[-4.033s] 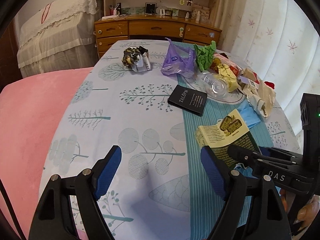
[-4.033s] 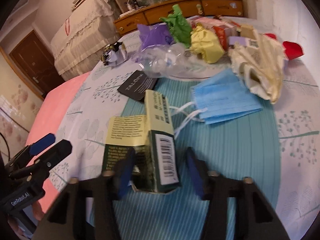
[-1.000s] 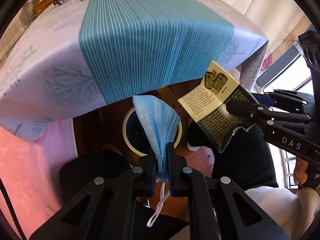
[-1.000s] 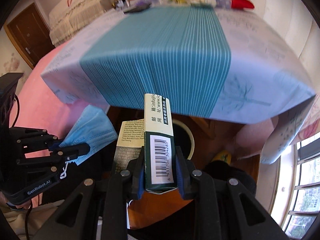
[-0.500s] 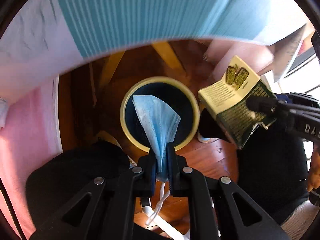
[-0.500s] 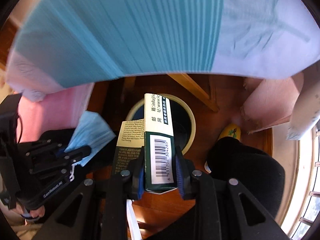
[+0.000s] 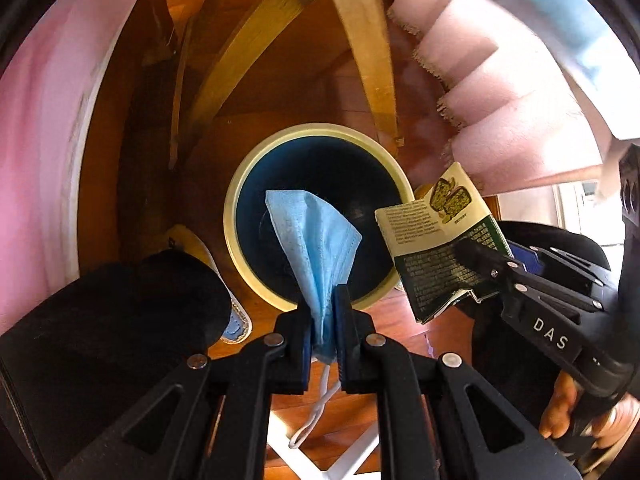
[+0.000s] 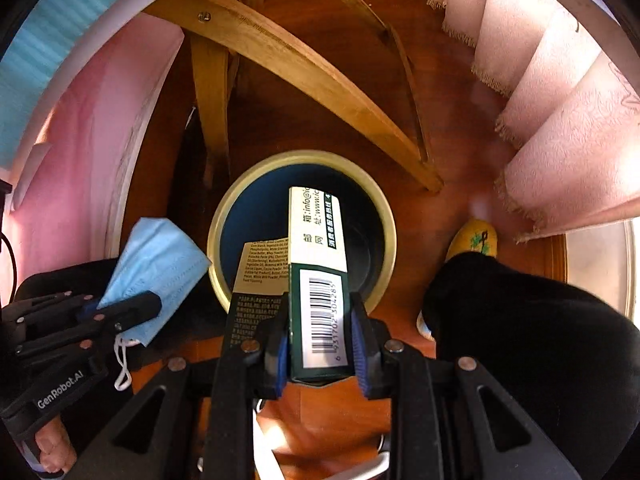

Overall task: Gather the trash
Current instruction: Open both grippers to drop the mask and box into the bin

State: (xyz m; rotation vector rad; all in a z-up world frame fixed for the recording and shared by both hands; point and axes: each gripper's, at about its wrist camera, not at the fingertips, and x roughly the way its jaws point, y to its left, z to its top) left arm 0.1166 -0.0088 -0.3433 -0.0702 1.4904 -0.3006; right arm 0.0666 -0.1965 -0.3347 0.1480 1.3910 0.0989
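Below, left gripper (image 7: 323, 300) clamped on blue face mask (image 7: 316, 240), ear loop dangling beneath the pads; right gripper (image 8: 320, 336) clamped on green carton (image 8: 318, 280), barcode side up. Both aimed steeply down at round bin (image 7: 240, 184) with pale rim and dark interior, standing on wooden floor (image 8: 432, 208) under table legs (image 8: 312, 68). Mask hanging over the bin mouth; carton's far end over the mouth in the right wrist view, seen beside the rim from the left. Best released only once each item sits squarely over the opening, carton shifted inward, loop clear of the pads
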